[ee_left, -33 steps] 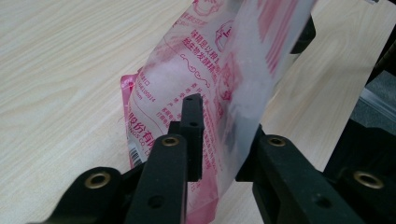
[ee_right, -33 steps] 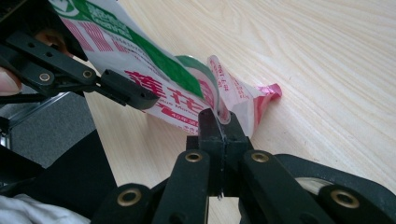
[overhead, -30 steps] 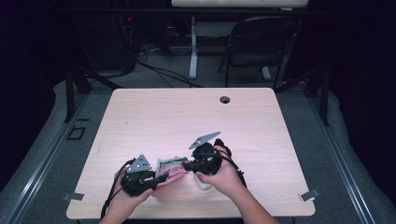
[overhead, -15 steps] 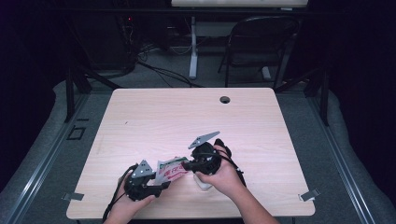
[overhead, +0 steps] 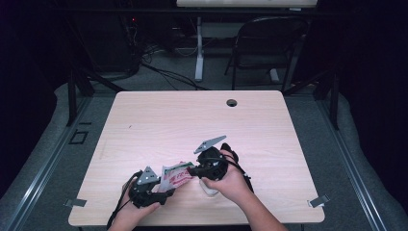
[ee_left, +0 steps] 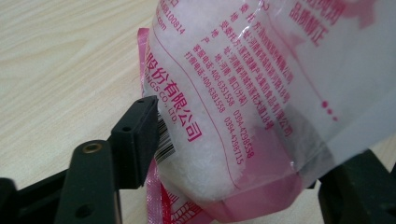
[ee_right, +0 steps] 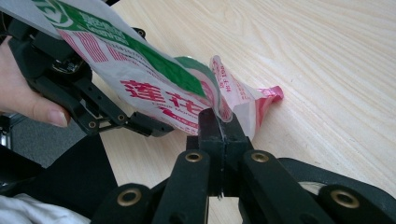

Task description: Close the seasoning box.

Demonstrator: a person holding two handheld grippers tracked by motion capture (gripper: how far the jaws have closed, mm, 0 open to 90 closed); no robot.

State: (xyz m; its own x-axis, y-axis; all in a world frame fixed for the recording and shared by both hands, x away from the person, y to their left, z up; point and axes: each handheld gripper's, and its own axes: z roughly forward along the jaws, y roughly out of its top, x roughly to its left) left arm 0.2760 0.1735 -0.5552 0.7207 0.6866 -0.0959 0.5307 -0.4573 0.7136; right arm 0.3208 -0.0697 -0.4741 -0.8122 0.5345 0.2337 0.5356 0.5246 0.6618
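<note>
holding: right gripper (ee_right: 223, 122) has its two black jaws pinched together on the top edge of a clear plastic bag of white cotton with pink and green print (ee_right: 154, 79) — the film is clamped right between the pads
releasing: left gripper (ee_left: 261, 154) jaws have just been opening, and in the left gripper view they now stand wide, one on each side of the bag (ee_left: 252, 93)
contact: the left-hand jaw of that view has its tip just at the bag's barcode edge, the other jaw sits low at the right corner, apart from the bulge — no squeeze on the plastic there
bag position: near the front edge of the pale wooden table (overhead: 192, 120), slung between the two grippers in the high view (overhead: 174, 175), its right end lifted by the right gripper (overhead: 192, 169)
bag low end: pink sealed seam down by the table top, whether it touches cannot be told
left hand: wrapped round the left gripper (overhead: 161, 191) at the table's front edge, low and to the left of the bag
right hand: cupped under the right gripper, cable trailing back over the wrist, grey three-cornered plate tilted up on top
behind: a dark folding chair (overhead: 269, 43) stands beyond the far side of the table
</note>
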